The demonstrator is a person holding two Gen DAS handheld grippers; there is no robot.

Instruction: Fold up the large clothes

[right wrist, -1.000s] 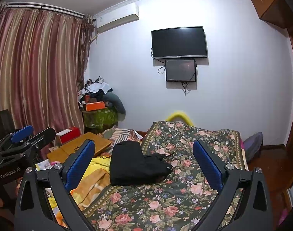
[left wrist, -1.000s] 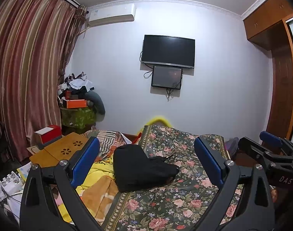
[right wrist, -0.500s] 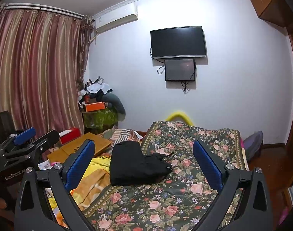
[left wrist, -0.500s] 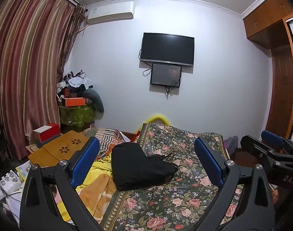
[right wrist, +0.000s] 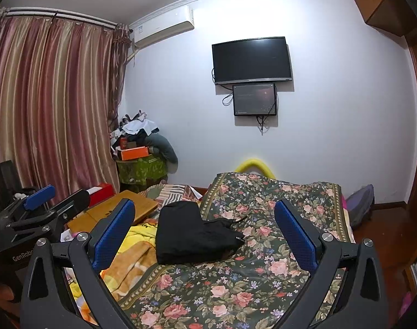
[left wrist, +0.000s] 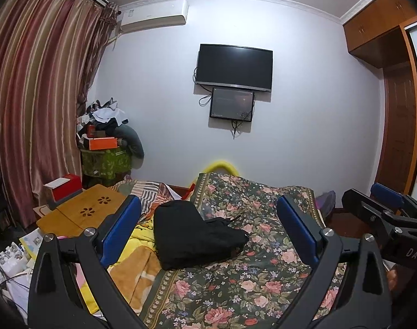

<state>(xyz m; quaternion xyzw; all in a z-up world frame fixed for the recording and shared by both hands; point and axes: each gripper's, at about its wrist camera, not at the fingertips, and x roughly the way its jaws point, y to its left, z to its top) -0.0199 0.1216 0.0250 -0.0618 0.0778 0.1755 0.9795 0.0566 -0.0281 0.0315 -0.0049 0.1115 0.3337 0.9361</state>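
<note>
1. The bed fills the middle of the room, under a dark floral bedspread (left wrist: 263,282) with pink roses; it runs away toward the white wall.
2. Striped red-and-gold curtains (left wrist: 35,104) cover the whole left side.
3. A wall-mounted television (left wrist: 234,67) hangs on the far wall, with a smaller screen (left wrist: 231,103) just below it (both dark, cables dangling underneath).
4. The black garment (left wrist: 193,237) lies folded in a thick bundle on the left part of the bedspread, near its patterned border, with a yellow-and-orange blanket (left wrist: 134,268) bunched just beside it at the bed's left edge.
5. A low wooden lap table (left wrist: 82,215) stands left of the bed, a red box (left wrist: 64,187) at its far corner.
6. The left gripper (left wrist: 208,233) hovers above the near end of the bed, its blue-padded fingers (left wrist: 120,230) spread wide; they hold nothing and touch nothing, the garment lying beyond them in the gap.
7. The right gripper (right wrist: 204,231) is held alongside, its jaws just as wide apart and equally empty (well clear of the cloth).
8. Each claw shows at the edge of the other's view, side on.
</note>
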